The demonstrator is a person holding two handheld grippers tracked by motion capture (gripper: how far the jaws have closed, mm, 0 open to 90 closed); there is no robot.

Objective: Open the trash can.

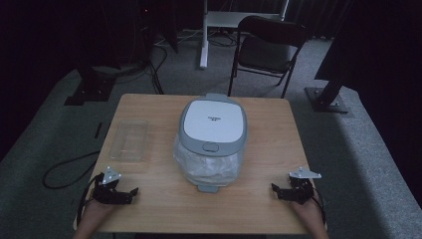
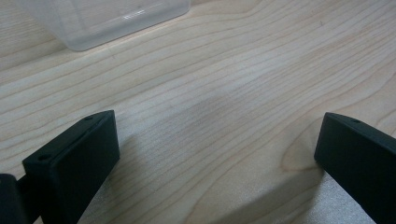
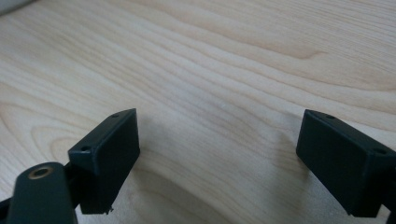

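Note:
A white and grey rice cooker with its lid down stands in the middle of the wooden table, with clear plastic wrap around its lower body. A clear plastic box lies to its left, and its near wall shows in the left gripper view. My left gripper rests near the front left corner, open, with bare wood between its jaws. My right gripper rests near the front right corner, also open over bare wood. Both point inward toward the cooker.
A black folding chair stands behind the table, beside a white stand leg. Black stand bases sit on the grey carpet at left and at right. A cable loops on the floor at left.

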